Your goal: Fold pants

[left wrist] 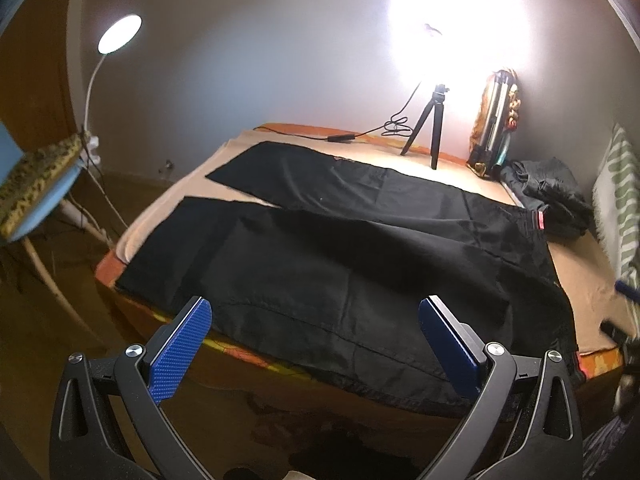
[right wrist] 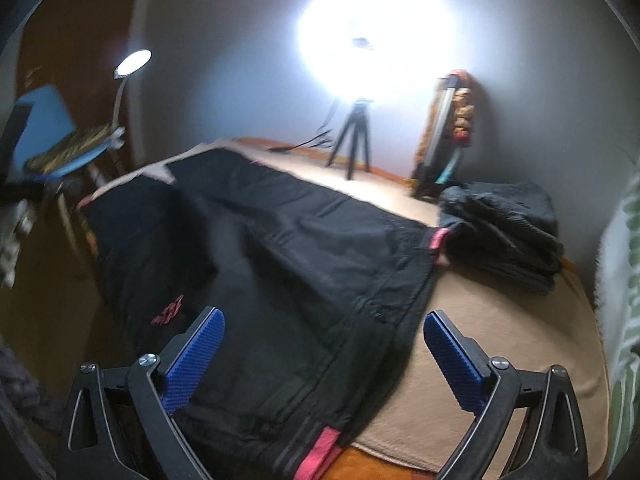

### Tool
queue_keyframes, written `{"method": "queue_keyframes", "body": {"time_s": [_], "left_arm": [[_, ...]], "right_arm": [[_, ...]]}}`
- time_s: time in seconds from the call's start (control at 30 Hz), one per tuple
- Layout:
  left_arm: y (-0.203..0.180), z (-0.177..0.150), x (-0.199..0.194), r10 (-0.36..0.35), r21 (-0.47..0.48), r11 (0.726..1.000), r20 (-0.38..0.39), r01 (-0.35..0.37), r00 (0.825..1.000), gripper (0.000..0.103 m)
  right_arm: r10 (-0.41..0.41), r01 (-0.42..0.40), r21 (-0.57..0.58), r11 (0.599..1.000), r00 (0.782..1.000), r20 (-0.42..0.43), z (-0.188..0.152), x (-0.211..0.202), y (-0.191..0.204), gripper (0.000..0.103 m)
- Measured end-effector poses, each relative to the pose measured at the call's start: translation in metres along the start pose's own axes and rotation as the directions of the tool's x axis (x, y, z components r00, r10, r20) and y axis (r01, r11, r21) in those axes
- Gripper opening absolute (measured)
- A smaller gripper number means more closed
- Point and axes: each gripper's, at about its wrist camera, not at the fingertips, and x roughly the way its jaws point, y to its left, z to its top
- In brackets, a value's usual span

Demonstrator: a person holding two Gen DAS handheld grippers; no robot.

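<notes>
Black pants (left wrist: 340, 248) lie spread flat on a tan sheet over the bed (left wrist: 592, 280), legs pointing far left, waistband with a red tab at the right. They also show in the right wrist view (right wrist: 280, 264), where the waistband with its red tab (right wrist: 320, 452) hangs at the bed's near edge. My left gripper (left wrist: 316, 312) is open and empty, just above the near leg at the bed's front edge. My right gripper (right wrist: 324, 324) is open and empty, over the waist end, its fingers astride the waistband's edge.
A pile of dark folded clothes (right wrist: 504, 228) sits at the bed's right rear. A bright ring light on a small tripod (left wrist: 428, 132) with its cable stands at the far edge. A gooseneck lamp (left wrist: 120, 34) and a blue chair (left wrist: 36, 196) stand left of the bed.
</notes>
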Motion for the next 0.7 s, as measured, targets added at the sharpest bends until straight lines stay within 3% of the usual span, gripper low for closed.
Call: {"method": "queue_keyframes", "body": {"time_s": [0.17,0.37,0.57,0.7], "left_arm": [[0.008,0.001,0.007,0.031,-0.004,1.000,-0.017,-0.031,0.999,0.099],[0.021,0.002,0.015,0.041,-0.031,0.999,-0.049,-0.042,0.998,0.090],[0.034,0.004,0.021,0.040,-0.060,0.997,-0.079,-0.044,0.996,0.082],[0.047,0.008,0.022,0.054,-0.074,0.995,-0.088,-0.061,0.995,0.081]], "right_arm": [[0.143,-0.144,-0.052,0.988,0.990,-0.020,-0.017,0.002,0.013,0.094],[0.199,-0.216,-0.190,0.958,0.974,-0.106,-0.036,0.006,0.043,0.092],[0.185,-0.241,-0.317,0.917,0.963,-0.199,-0.057,0.016,0.073,0.089],[0.115,-0.196,-0.416,0.888,0.971,-0.212,-0.067,0.024,0.086,0.087]]}}
